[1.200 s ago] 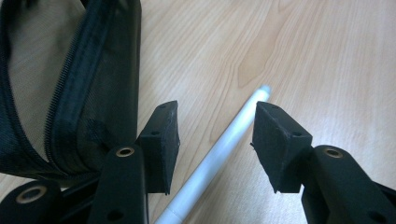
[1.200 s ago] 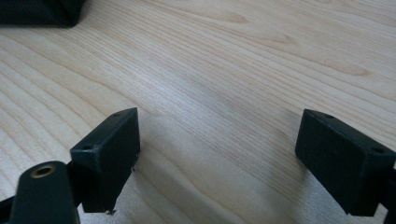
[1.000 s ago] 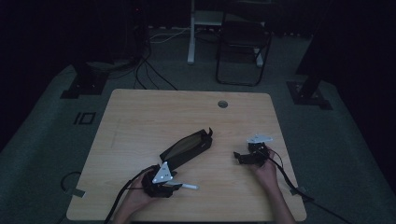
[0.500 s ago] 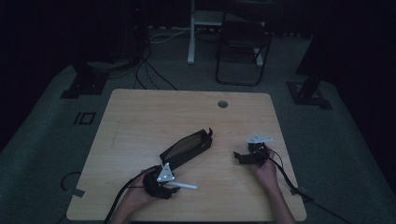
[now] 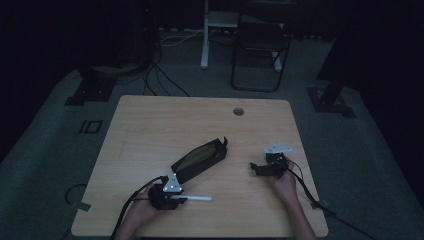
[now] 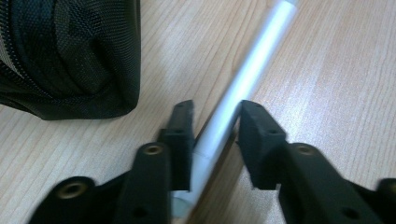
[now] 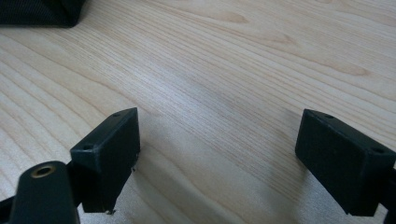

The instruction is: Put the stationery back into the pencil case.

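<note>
A white pen (image 5: 198, 198) lies on the wooden table (image 5: 150, 130) near its front edge, just in front of a black zipped pencil case (image 5: 200, 159). My left gripper (image 5: 181, 198) sits low over the pen's near end. In the left gripper view the pen (image 6: 254, 70) runs slantwise between the pads (image 6: 183, 135), and my left gripper (image 6: 215, 114) has just been closing around it. Slim gaps remain beside the pen. The case (image 6: 70, 56) is at the upper left. My right gripper (image 5: 256, 169) rests on the table at the right, and in its own view my right gripper (image 7: 219, 130) is wide open over bare wood.
A round cable hole (image 5: 238, 111) sits near the table's far edge. Cables trail from both grippers off the front of the table. A chair (image 5: 260, 45) and stand legs are on the floor beyond it. A corner of the case (image 7: 42, 11) is at the upper left in the right gripper view.
My left gripper has edged slightly leftward at the pen's near end. The pen, the case and the right gripper lie where they were.
</note>
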A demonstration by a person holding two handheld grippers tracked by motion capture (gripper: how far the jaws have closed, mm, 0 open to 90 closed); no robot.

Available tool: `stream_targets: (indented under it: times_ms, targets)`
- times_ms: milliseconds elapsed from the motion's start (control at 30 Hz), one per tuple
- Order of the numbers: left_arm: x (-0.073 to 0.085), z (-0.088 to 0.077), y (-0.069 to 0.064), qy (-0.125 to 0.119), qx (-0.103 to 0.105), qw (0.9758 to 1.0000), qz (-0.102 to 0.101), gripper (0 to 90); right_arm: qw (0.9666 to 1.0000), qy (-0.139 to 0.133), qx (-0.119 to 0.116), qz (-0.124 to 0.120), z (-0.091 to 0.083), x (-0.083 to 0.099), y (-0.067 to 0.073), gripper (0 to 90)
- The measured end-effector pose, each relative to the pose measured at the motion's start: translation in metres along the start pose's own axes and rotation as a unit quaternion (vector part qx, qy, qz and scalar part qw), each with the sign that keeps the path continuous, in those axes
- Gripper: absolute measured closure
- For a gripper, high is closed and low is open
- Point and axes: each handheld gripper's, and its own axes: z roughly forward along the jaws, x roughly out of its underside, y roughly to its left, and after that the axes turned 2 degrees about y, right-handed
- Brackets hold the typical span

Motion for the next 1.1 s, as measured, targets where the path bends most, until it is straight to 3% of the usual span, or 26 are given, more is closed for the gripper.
stream_targets:
  times_ms: [133,967,1100]
  targets:
    - [-0.0007,0.0011,-0.0013,-0.004,-0.001,1.0000,0.000,77.6,1.0000,0.000,0.000,0.000,0.0000,0.0000,0.0000,14.1]
    - [-0.0054,0.0086,-0.0045,-0.027,-0.005,0.9995,-0.014,78.6,1.0000,0.000,0.000,0.000,0.0000,0.0000,0.0000,14.0]
    - [-0.0063,0.0038,-0.0037,-0.047,-0.003,0.9987,-0.022,78.6,1.0000,0.000,0.000,0.000,0.0000,0.0000,0.0000,14.0]
